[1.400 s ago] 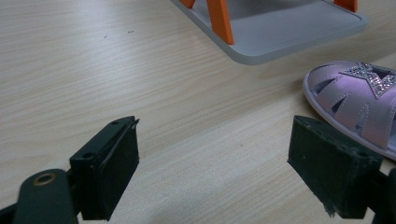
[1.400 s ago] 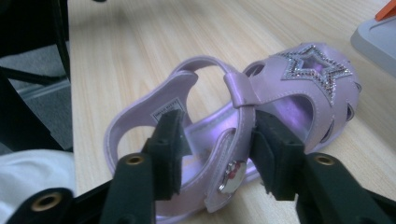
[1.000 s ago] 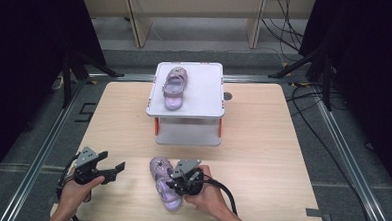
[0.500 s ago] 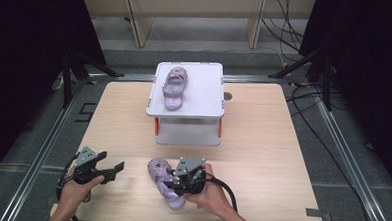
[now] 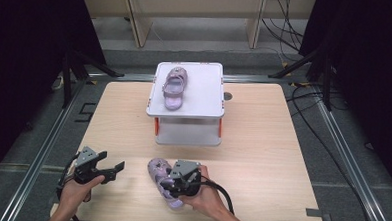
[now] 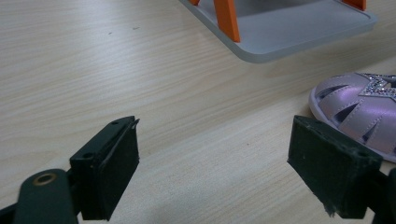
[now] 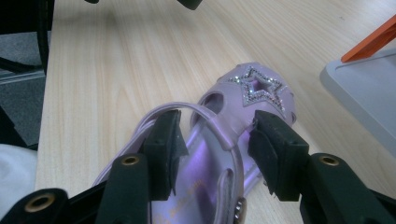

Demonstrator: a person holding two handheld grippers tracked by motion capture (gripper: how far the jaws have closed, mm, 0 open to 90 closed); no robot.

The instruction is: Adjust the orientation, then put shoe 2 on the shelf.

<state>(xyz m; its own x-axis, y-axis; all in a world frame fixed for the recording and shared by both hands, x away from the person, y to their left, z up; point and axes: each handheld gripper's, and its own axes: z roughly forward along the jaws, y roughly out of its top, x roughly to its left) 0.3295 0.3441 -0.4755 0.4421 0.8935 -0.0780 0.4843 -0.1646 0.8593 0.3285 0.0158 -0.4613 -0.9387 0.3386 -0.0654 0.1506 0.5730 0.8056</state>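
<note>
A: where's the sandal vs the right hand-held gripper (image 7: 212, 151)?

B: purple star sandal (image 7: 224, 140) lies flat on the tabletop (image 5: 262, 158), right under it. Jaws have just been opening, about half wide, straddling the strap without pinching it.

A: and the left hand-held gripper (image 6: 215, 163)?

B: wide open, holding nothing. Two sandals total; the second sandal (image 5: 172, 87) sits on the white stand (image 5: 204, 98).

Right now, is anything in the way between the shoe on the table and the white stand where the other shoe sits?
Nothing visible is. Bare table lies between the purple sandal and the white stand. The right hand-held gripper sits over the sandal, jaws just opening. A free spot remains beside the other sandal.
</note>
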